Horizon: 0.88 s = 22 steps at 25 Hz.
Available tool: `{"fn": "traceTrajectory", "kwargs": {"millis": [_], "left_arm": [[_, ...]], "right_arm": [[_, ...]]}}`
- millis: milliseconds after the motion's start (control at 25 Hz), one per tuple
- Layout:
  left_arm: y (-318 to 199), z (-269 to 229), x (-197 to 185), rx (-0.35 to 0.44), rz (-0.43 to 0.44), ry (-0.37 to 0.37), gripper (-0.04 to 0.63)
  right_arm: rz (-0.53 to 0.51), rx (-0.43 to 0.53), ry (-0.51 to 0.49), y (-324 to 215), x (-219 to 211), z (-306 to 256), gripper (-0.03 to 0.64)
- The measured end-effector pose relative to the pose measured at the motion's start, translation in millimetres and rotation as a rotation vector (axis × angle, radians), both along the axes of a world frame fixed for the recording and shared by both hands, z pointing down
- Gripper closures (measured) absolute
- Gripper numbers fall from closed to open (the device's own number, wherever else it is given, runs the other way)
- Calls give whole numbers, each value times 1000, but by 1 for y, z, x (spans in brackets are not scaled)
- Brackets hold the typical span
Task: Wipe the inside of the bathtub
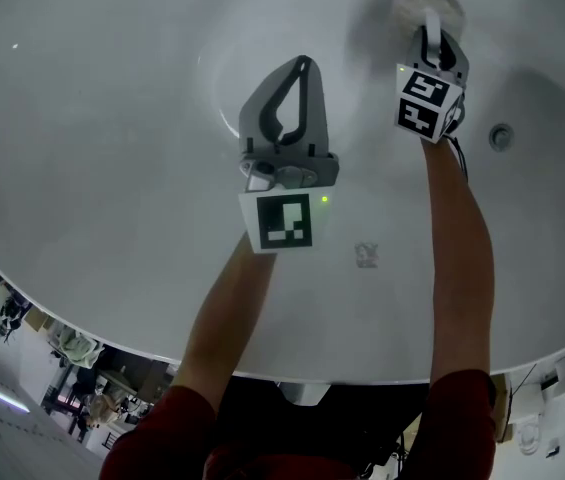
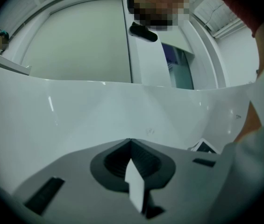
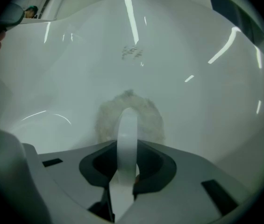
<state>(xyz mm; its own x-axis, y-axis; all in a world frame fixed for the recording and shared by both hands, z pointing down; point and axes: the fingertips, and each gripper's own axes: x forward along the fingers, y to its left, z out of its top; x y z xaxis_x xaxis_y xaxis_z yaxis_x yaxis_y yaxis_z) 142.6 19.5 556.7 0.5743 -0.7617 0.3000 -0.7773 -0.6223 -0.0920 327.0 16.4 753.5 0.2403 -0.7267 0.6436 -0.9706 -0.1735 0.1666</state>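
The white bathtub fills the head view, and both grippers reach down into it. A round fluffy white pad lies against the tub's inner wall at the top right. My right gripper is shut on the pad's white loop handle. In the right gripper view the pad spreads out behind the handle, flat on the tub wall. My left gripper hovers over the tub bottom left of the pad, shut with nothing in it. In the left gripper view it points at the bare tub wall.
A round metal fitting sits in the tub wall right of the right arm. A small grey mark shows between the arms. The tub rim curves along the lower left, with clutter on the floor beyond it.
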Motion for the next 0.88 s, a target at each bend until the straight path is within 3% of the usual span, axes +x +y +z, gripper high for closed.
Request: {"fn": "traceTrajectory", "kwargs": {"millis": [200,680,880], "left_arm": [[26,-1,48,9,74,-25,580],[62,-21,140,21,155,-27,580],[75,-23,158,16,170,-12,580]], "right_arm": [[58,-2,11,38,62,1,525],[306,-52,7,122,208,-9,525],[369,-76,-12,155,226,-9,525]]}}
